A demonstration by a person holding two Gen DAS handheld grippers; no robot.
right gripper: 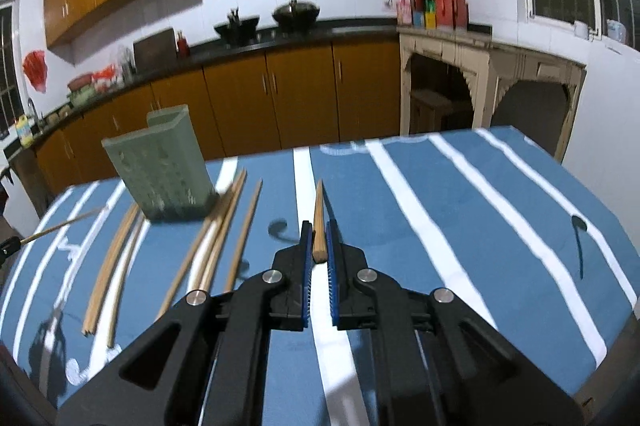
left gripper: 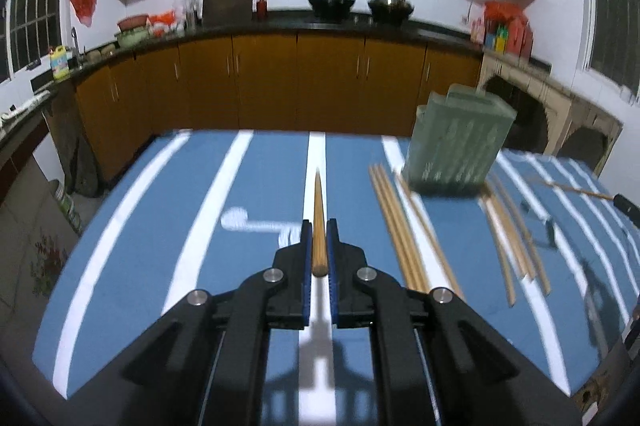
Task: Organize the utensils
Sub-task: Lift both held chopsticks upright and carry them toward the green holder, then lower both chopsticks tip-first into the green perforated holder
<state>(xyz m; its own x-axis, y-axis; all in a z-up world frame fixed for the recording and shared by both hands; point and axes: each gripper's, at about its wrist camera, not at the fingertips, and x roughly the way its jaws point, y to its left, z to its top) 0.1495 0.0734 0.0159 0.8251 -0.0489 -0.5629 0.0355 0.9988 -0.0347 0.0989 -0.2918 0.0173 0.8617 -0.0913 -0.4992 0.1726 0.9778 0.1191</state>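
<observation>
Chopstick (left gripper: pixel 318 222): round tapered wood, clamped in left tool (left gripper: pixel 319 226).

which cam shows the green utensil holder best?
Right wrist view: the green perforated plastic utensil holder stands upright on the blue striped tablecloth, unobstructed, and its perforations read a little clearer. Left wrist view shows it further right, whole but more blurred. Loose wooden chopsticks lie either side in both.

Blue white-striped tablecloth (left gripper: pixel 160 210), pale-green perforated holder (right gripper: pixel 164 166), tan wooden chopsticks (left gripper: pixel 394 226), orange-brown cabinets (left gripper: pixel 280 78).
</observation>
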